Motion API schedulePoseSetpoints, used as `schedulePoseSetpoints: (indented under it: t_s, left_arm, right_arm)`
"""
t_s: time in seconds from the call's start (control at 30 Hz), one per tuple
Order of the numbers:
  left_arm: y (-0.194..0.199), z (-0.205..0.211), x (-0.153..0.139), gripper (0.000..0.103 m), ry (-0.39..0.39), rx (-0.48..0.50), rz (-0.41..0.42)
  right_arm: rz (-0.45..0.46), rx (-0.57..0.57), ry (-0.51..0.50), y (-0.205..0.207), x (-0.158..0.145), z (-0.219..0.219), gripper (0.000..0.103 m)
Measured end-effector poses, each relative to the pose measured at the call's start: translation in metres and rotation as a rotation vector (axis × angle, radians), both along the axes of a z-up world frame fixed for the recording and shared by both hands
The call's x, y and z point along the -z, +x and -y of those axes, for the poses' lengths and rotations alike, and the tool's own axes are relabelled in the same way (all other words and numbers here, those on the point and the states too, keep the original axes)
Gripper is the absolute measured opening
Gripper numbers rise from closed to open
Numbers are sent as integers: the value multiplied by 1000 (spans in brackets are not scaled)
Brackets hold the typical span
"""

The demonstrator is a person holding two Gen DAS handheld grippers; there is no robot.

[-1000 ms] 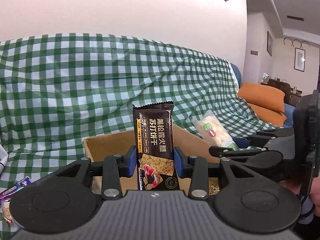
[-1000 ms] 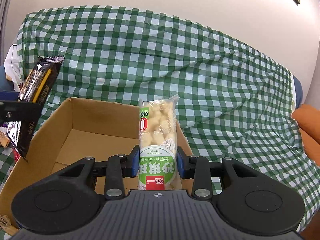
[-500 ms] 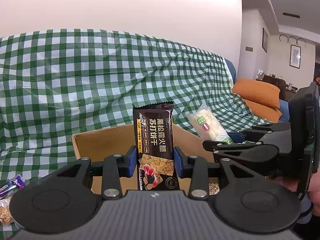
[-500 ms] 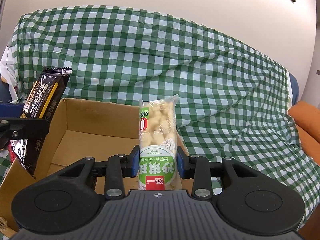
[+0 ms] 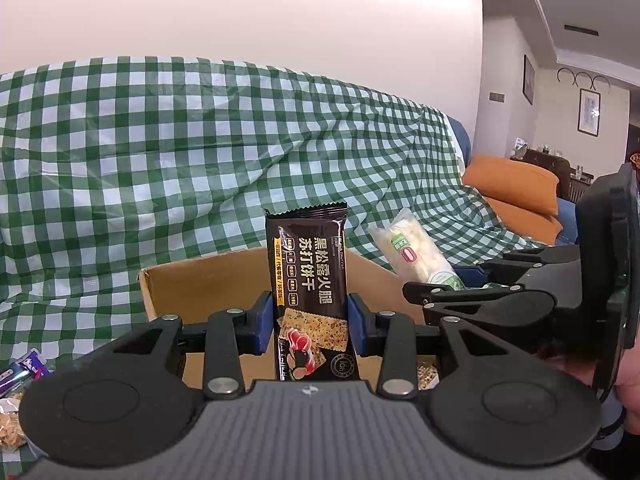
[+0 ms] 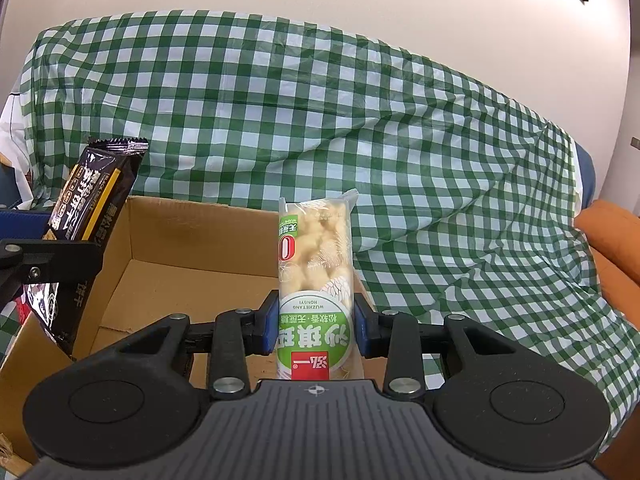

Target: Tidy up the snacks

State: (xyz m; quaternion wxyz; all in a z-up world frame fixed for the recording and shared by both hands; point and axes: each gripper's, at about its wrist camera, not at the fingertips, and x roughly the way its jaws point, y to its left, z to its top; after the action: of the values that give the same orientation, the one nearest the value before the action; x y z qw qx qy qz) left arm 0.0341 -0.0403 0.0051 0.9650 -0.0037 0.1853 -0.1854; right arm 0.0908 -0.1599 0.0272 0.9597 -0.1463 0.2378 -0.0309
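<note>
The left tongs (image 5: pixel 311 326) pointed slightly downward over an open cardboard box (image 5: pixel 208 280), clamped on an upright dark cracker packet (image 5: pixel 308 276) lettered "BLACK TRUFFLE" beside Chinese characters. The right tongs (image 6: pixel 315 330), tilted likewise above the same box, gripped a clear-and-green snack pack (image 6: pixel 316 276) reading "WUZHETANG", its print upside down. A green checked cloth (image 6: pixel 360 120) lay behind.
</note>
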Motion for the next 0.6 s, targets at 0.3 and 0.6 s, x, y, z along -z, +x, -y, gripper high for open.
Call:
schedulePoseSetpoints:
  t_s: [0.3,0.6]
  left_arm:
    - [2,1,1,51,9,-11,-7]
    - [-5,-13,-1,36,22,-45,12]
  right_arm:
    - [-22,-6,-43,0,5,-7,49]
    - [-24,-1,-15,0,7,-13,50]
